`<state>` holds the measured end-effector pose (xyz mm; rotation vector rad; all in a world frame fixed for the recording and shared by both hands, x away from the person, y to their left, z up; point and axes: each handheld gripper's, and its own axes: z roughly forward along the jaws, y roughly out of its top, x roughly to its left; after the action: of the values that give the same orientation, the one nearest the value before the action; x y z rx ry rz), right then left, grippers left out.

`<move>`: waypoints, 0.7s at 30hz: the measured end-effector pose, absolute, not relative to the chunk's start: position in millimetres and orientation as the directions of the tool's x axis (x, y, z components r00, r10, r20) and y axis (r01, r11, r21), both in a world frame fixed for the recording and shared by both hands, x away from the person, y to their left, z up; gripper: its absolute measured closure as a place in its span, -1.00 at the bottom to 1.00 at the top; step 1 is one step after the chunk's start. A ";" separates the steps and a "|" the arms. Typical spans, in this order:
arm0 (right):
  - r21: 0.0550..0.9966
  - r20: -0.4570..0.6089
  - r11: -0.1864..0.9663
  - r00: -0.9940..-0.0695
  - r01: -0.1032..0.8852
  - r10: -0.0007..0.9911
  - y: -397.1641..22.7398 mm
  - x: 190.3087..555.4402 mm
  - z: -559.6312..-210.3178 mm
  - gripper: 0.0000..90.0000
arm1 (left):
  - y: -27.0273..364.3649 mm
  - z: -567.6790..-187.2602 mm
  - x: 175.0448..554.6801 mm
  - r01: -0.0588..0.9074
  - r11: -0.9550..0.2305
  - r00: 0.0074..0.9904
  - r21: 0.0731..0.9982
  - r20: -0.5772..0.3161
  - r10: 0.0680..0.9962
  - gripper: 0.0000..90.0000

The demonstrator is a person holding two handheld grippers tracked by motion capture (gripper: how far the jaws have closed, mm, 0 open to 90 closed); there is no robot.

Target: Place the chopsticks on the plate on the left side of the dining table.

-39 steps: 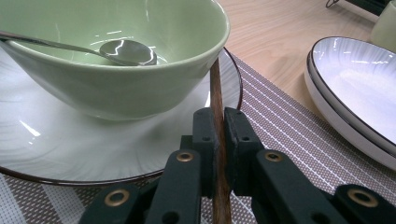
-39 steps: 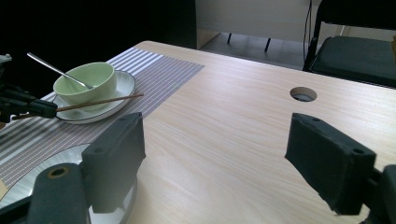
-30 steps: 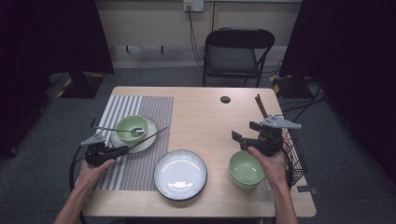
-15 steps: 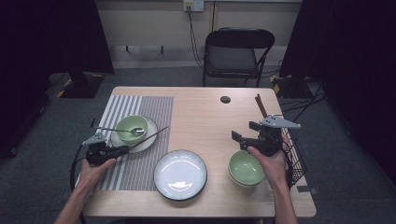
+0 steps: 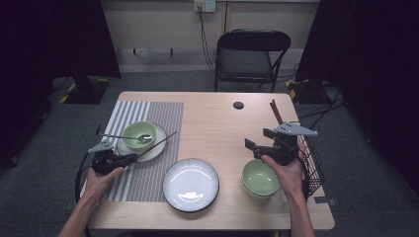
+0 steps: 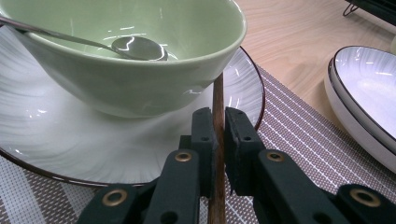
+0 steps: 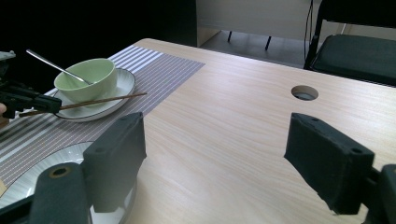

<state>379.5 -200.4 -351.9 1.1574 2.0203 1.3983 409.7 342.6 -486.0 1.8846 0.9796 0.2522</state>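
My left gripper (image 5: 129, 158) (image 6: 218, 122) is shut on a thin brown chopstick (image 5: 159, 143) (image 6: 217, 95). The stick slants up and right across the rim of a white saucer (image 5: 154, 149) (image 6: 42, 140). On that saucer stands a green bowl (image 5: 139, 134) (image 6: 140, 79) with a metal spoon (image 5: 129, 138) (image 6: 138, 47) resting in it. My right gripper (image 5: 253, 146) (image 7: 217, 140) is open with nothing between its pads, hovering just above the far rim of a second green bowl (image 5: 260, 178). From the right gripper view the left gripper (image 7: 28, 100) and its chopstick (image 7: 98, 101) appear beside the bowl (image 7: 87, 77).
A striped placemat (image 5: 148, 111) lies under the saucer. A white plate (image 5: 191, 183) (image 6: 369, 88) sits at the front middle. A black wire basket (image 5: 312, 165) holding another brown stick (image 5: 275, 111) hangs at the right edge. A round hole (image 5: 238, 105) (image 7: 304, 92) and a chair (image 5: 249, 54) lie beyond.
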 end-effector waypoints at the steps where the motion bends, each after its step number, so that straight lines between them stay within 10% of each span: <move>1: 0.908 0.111 0.147 -0.564 0.392 0.818 -200.4 379.5 -352.0 -0.57 | 342.6 -486.0 409.7 0.522 -0.217 0.657 0.825 -0.226 0.719 0.81; 21: 0.906 0.121 0.136 -0.552 0.402 0.825 -210.0 384.7 -351.0 -0.45 | 334.2 -457.4 386.5 0.453 -0.203 0.698 0.868 -0.204 0.686 0.54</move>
<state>384.7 -210.0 -351.0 1.1779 2.0111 1.3963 386.5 334.2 -457.4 1.8463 0.8934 0.2750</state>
